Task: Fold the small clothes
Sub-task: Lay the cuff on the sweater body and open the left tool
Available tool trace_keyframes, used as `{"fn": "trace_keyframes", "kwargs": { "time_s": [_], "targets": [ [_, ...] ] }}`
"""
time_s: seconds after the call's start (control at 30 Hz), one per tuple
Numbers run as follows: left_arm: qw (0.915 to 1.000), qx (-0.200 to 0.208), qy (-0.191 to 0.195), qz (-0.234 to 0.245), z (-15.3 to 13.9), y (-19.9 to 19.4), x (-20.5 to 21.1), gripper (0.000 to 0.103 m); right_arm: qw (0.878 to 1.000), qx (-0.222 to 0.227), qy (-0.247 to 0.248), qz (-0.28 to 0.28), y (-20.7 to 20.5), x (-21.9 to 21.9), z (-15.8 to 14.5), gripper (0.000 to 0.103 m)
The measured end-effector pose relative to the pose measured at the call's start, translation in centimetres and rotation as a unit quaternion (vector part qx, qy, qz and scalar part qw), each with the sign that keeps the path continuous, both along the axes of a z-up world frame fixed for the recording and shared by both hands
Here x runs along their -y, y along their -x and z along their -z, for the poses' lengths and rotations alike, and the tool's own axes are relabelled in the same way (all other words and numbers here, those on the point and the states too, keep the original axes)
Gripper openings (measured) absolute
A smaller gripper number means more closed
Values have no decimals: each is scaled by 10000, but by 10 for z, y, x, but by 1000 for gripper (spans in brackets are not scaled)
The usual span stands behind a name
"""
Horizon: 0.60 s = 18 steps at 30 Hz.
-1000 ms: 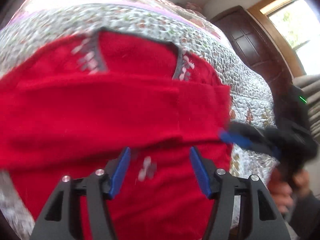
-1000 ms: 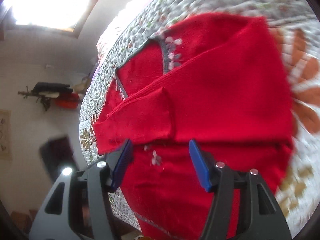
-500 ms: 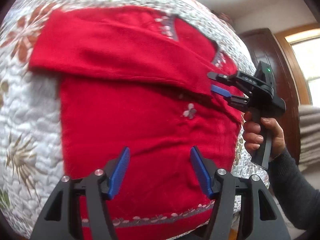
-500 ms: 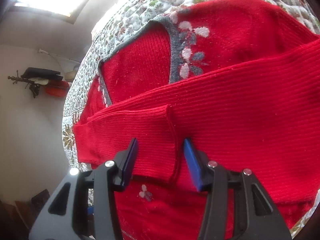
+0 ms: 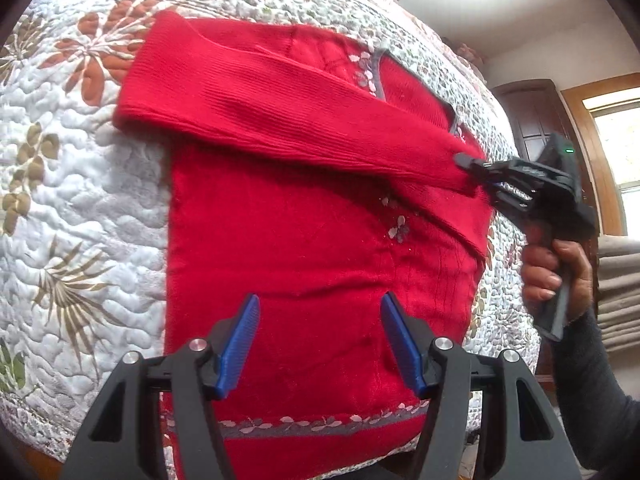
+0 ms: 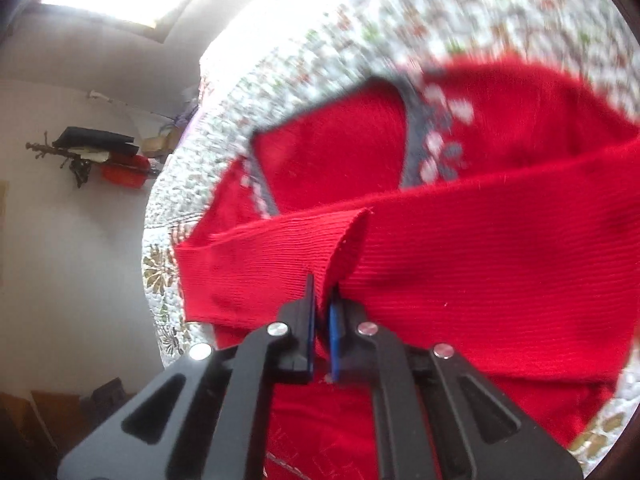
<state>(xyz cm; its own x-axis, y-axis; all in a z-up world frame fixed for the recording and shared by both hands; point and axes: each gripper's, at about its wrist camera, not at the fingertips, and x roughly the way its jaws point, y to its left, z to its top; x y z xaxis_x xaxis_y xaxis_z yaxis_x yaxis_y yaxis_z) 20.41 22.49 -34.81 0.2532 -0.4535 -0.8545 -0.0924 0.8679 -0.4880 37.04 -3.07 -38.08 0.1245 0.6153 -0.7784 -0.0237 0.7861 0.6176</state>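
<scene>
The red sweater (image 5: 304, 240) lies flat on the quilted bed (image 5: 80, 216) ahead of our left gripper (image 5: 320, 344), whose jaws hang open above its hem. Our right gripper (image 6: 323, 312), open a moment ago, has now clamped the sleeve cuff (image 6: 344, 240), so we judge the sleeve fold can begin.

A white quilted bedspread (image 5: 92, 208) with printed rust-red flowers and olive leaf sprays covers the bed. Beyond it stands a dark wooden door (image 5: 536, 120), with a wood-framed window (image 5: 616, 152) beside it. On the pale wall (image 6: 60, 240) in the right wrist view hangs a dark metal rack (image 6: 80, 156) carrying black and red items, too small to identify.
</scene>
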Motion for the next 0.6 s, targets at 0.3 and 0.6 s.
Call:
{"fn": "trace_keyframes", "kwargs": {
  "time_s": [0.3,0.6],
  "targets": [
    [10000,75,-28,6,-10,4,1,63,9976,639,170,194,3,35,-72,4],
    [10000,62,-21,19,-11,5,2,63,9948,727,479,523,10,90,-80,4]
  ]
}}
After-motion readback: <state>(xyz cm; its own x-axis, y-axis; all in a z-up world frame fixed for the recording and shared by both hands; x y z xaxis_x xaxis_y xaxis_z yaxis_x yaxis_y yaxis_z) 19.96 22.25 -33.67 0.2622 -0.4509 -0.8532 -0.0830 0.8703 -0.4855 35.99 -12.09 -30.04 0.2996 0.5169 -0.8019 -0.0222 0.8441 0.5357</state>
